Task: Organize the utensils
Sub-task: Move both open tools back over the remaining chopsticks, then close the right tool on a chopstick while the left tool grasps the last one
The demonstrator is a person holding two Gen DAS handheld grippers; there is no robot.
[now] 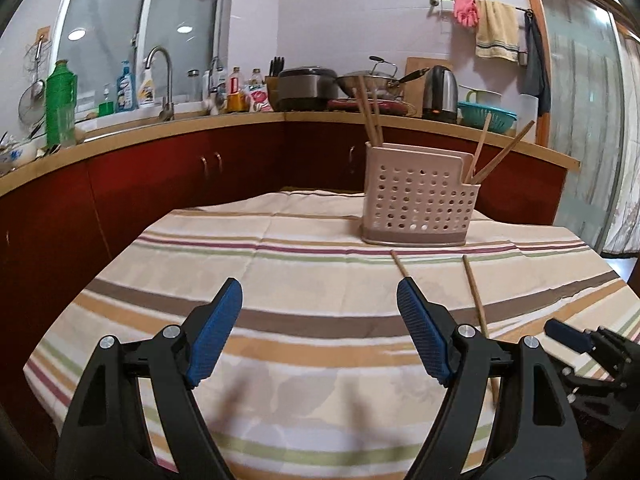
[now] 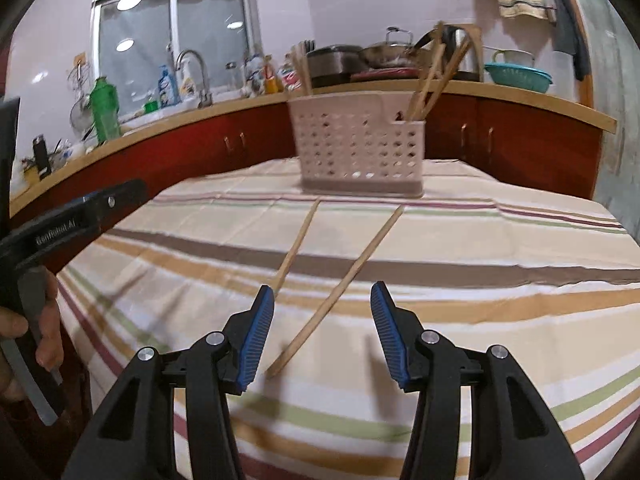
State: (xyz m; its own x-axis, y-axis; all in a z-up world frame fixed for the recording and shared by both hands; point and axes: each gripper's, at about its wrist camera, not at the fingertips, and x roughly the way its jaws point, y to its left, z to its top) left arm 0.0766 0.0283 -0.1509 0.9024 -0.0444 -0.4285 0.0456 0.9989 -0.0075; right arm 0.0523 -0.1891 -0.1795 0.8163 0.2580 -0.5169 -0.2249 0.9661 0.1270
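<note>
A pale pink perforated utensil holder (image 1: 420, 196) (image 2: 360, 152) stands at the far side of the striped tablecloth, with several wooden chopsticks upright in its compartments. Two loose chopsticks lie on the cloth in front of it: a left one (image 2: 298, 240) (image 1: 399, 264) and a right one (image 2: 344, 284) (image 1: 476, 296). My left gripper (image 1: 320, 300) is open above bare cloth, left of both sticks. My right gripper (image 2: 322, 304) is open, and the near part of the right chopstick lies on the cloth between its fingers. The right gripper's tip (image 1: 560, 332) shows at the left view's right edge.
A striped tablecloth (image 1: 200, 272) covers the table, whose edges fall away left and front. Red cabinets and a wooden counter with sink, bottles, pots and a kettle (image 1: 440, 92) run behind. A hand holding the left gripper's handle (image 2: 24, 320) shows at the left.
</note>
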